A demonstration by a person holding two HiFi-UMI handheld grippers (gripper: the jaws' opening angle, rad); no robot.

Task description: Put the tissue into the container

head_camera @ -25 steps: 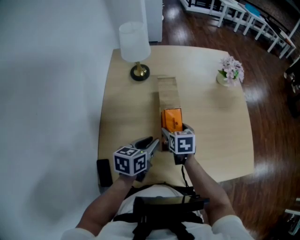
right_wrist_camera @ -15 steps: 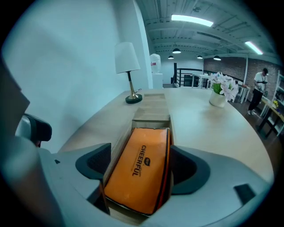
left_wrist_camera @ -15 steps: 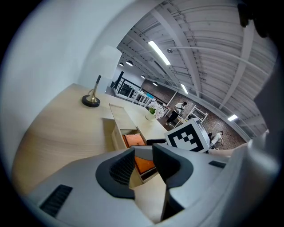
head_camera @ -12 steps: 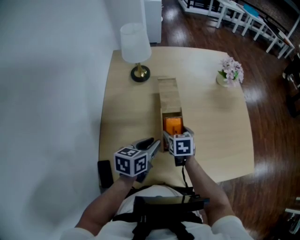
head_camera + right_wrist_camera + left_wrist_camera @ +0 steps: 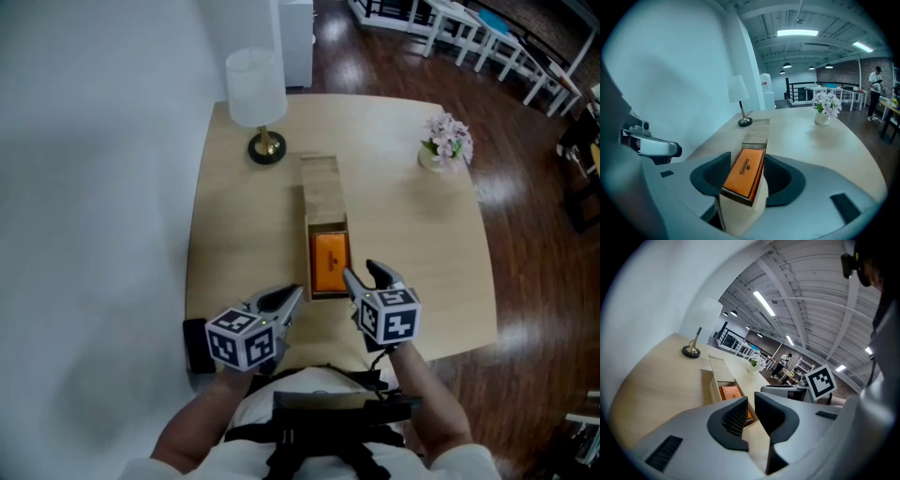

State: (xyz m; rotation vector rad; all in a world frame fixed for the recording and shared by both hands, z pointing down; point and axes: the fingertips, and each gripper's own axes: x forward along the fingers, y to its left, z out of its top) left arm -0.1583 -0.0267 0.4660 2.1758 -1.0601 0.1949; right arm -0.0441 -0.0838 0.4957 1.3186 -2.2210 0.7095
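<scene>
A long wooden container lies along the middle of the table. Its near half is uncovered, and an orange tissue pack lies flat inside it. My right gripper hovers at the box's near right corner. Its jaws are closing and grip nothing. In the right gripper view the pack shows between the jaws of the right gripper, but their pads stand clear of it. My left gripper hangs at the near left of the box. Its jaws are closing to a narrow gap with nothing between them.
A white table lamp stands at the far left of the table. A small vase of flowers stands at the far right. A black object lies at the near left corner. White racks stand on the dark floor beyond.
The orange pack went from tilted in my right gripper to flat in the box. The right gripper let go and drew back to the near right. Both grippers' jaws narrowed.
</scene>
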